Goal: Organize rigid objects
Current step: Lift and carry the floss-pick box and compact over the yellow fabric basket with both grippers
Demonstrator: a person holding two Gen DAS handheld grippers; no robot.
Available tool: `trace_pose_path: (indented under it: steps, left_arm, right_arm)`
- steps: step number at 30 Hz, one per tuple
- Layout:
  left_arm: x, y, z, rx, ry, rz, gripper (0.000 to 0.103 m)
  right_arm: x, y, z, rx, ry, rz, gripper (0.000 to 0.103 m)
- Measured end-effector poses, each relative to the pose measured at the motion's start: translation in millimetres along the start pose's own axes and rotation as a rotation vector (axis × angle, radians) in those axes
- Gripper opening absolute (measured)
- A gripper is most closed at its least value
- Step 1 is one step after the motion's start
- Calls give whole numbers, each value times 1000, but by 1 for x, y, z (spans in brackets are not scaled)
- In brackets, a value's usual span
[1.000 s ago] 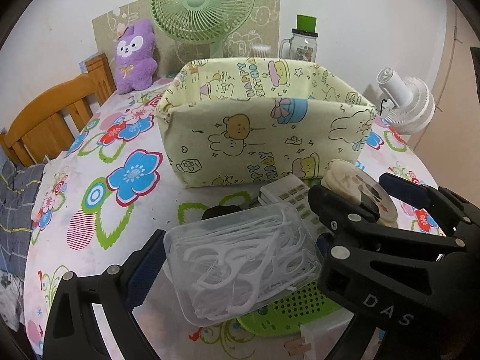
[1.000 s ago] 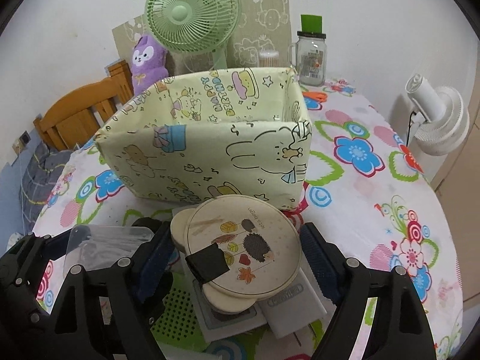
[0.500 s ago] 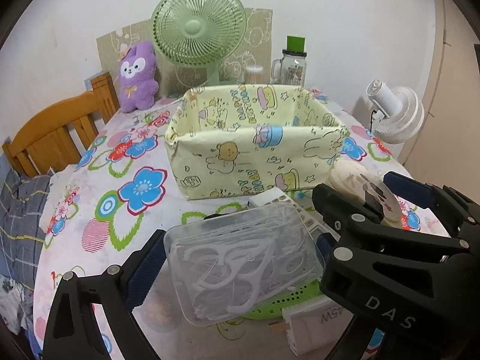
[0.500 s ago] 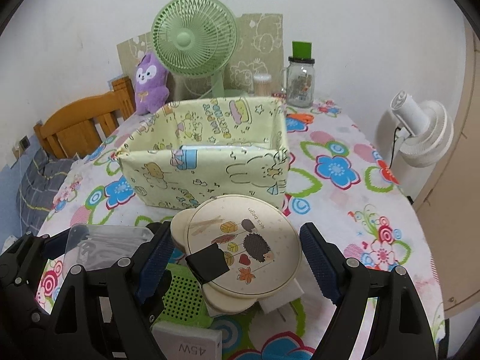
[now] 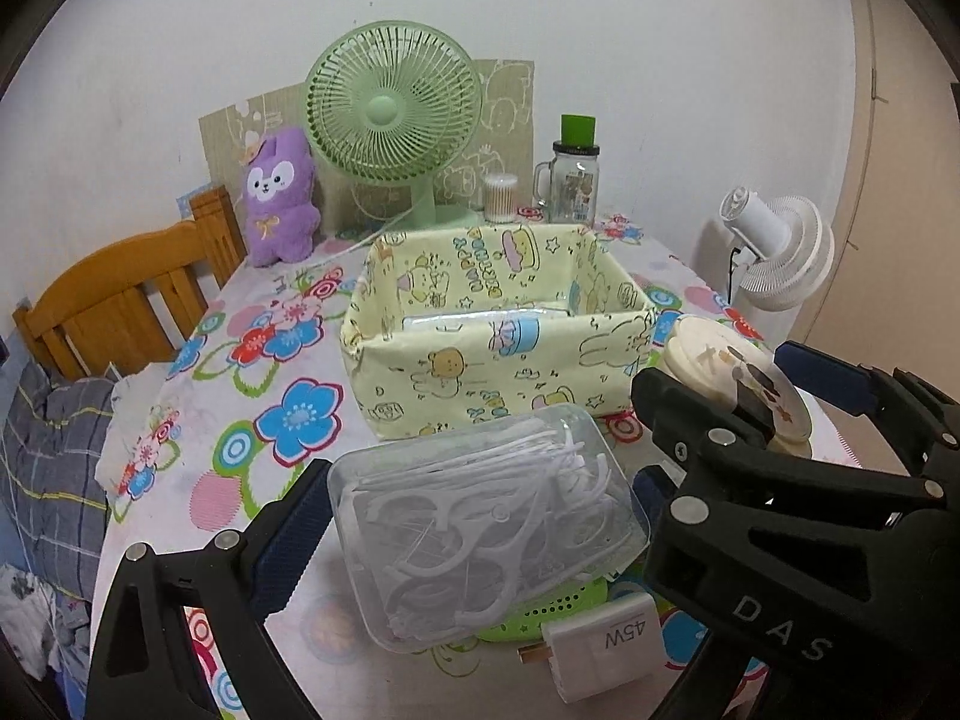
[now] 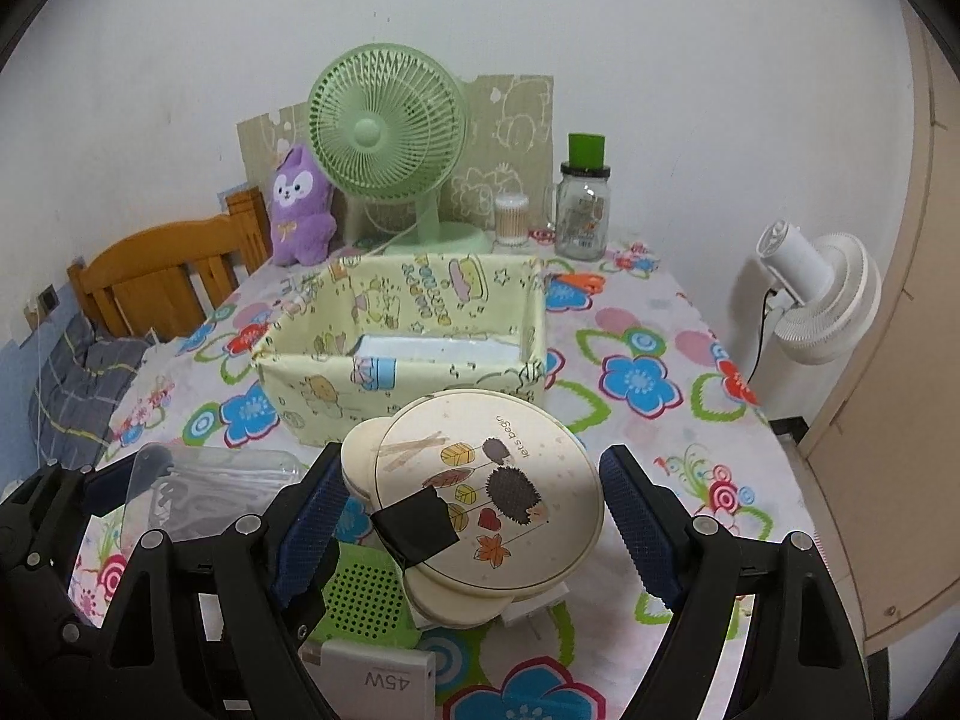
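Left gripper point(image 5: 480, 516): clamping a clear plastic box of white floss picks point(image 5: 489, 531), carried above the flowered tablecloth point(image 5: 198, 420).
Right gripper point(image 6: 471, 504): grasping a round cream tin with hedgehog print point(image 6: 489, 489).
Step, judged: both items being carried toward the yellow cartoon-print fabric bin point(image 6: 336, 384) just ahead.
Next: clearing its near wall, lowering each item in, then releasing.

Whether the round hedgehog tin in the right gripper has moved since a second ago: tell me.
Yes. The round hedgehog tin, held in the right gripper, has gone up and back from the yellow fabric bin, whose inside floor now shows above the tin.
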State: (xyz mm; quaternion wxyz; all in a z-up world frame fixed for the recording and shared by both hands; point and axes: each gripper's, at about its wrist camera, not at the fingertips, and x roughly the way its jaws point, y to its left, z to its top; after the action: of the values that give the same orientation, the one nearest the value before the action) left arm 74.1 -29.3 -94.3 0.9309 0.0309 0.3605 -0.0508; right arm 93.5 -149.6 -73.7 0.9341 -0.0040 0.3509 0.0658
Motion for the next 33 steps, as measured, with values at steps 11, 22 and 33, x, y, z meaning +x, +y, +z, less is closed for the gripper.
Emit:
trace_pose_path:
  steps: [11,22,33]
  left_arm:
    - [-6,0,12,10,-20,-2,99]
    - [-1,6,31,16,-38,0,99]
    - [15,11,53,32,-47,-2,99]
  right_arm:
    - [-8,-1,11,9,-25,-12,85]
    - [-2,-2,30,17,-47,-15,85]
    - [15,-3,51,20,-55,-33,85]
